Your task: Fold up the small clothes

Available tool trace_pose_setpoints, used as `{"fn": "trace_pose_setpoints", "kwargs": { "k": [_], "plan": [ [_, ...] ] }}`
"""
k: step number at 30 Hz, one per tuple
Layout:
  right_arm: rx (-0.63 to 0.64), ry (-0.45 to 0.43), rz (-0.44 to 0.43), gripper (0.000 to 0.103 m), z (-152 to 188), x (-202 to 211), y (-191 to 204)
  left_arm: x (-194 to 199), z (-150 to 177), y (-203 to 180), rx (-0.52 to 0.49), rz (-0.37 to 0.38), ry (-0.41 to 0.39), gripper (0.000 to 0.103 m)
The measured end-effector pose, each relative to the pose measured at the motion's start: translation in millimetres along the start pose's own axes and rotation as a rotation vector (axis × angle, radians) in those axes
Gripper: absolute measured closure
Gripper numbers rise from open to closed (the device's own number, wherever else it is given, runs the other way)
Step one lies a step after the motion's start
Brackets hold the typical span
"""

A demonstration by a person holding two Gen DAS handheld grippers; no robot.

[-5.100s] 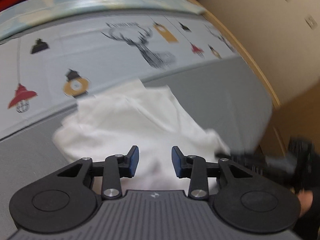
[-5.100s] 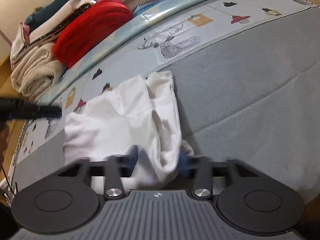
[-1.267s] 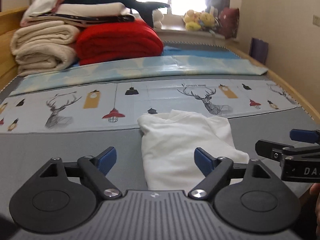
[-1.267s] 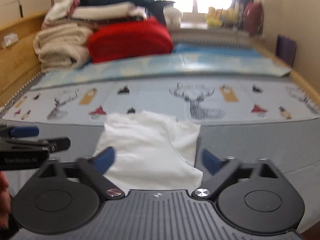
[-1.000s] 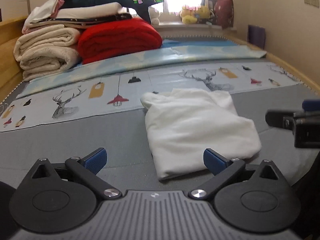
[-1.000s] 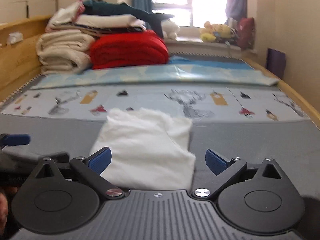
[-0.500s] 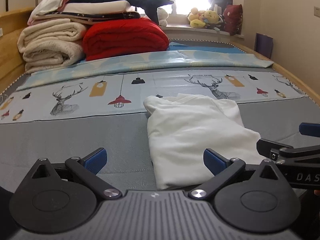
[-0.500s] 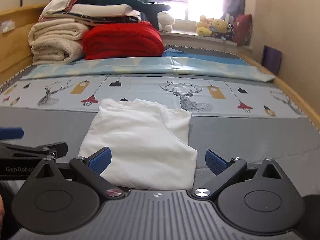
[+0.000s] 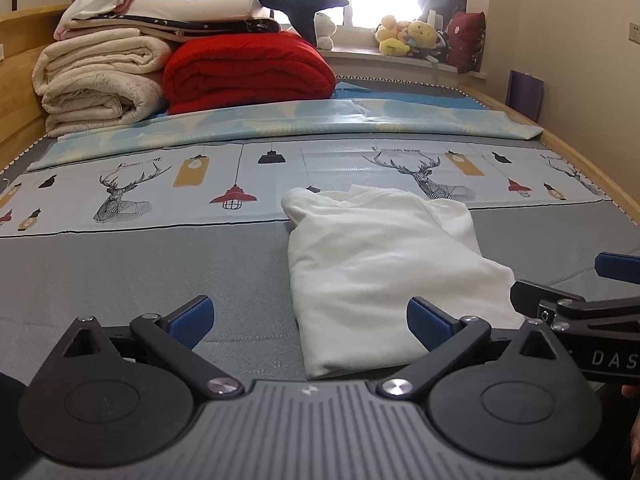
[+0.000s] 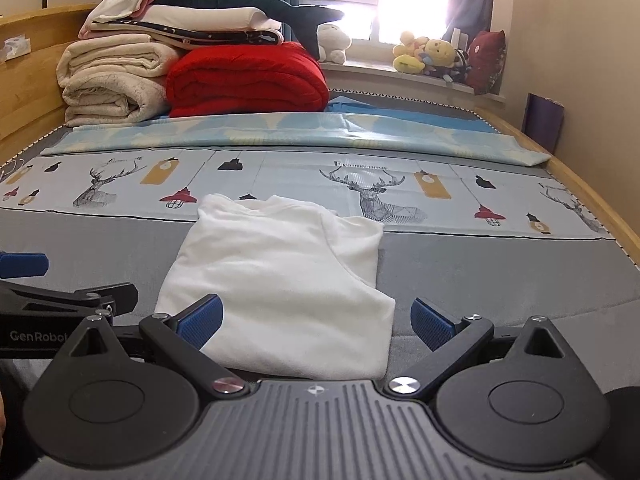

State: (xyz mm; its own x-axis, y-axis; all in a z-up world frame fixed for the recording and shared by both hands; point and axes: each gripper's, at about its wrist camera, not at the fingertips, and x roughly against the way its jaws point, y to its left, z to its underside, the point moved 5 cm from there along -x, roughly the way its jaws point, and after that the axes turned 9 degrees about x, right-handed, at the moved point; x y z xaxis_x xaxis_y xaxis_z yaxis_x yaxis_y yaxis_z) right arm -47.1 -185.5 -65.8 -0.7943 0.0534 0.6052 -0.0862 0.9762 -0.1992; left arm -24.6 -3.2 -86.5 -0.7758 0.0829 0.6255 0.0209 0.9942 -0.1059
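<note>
Bottom of both frames: left tongs (image 9: 308,318) and right tongs (image 10: 316,322) spread wide, holding nothing. Just beyond, centre frame, white garment (image 10: 288,280) lying flat on grey mattress (image 9: 140,280), seemingly folded already; perhaps one last fold left.

Soft white cloth garment (image 10: 280,276) — matt grey bedcover (image 10: 500,272), wooden frame (image 10: 592,196).

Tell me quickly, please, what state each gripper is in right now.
Left gripper: open, holding nothing, above the white garment.
Right gripper: open, holding nothing, near edge of the same garment between its fingers.
</note>
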Motion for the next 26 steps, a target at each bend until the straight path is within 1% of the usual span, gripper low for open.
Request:
{"fn": "trace_pose_setpoints", "kwargs": {
  "k": [4, 26],
  "plan": [
    [0.007, -0.004, 0.002, 0.003, 0.1, 1.2, 0.4, -1.6, -0.3, -0.2, 0.008, 0.006, 0.013, 0.0],
    [-0.01, 0.005, 0.001, 0.003, -0.3, -0.5, -2.9, -6.4, 1.5, -3.6, 0.0, 0.008, 0.005, 0.0]
  ]
}}
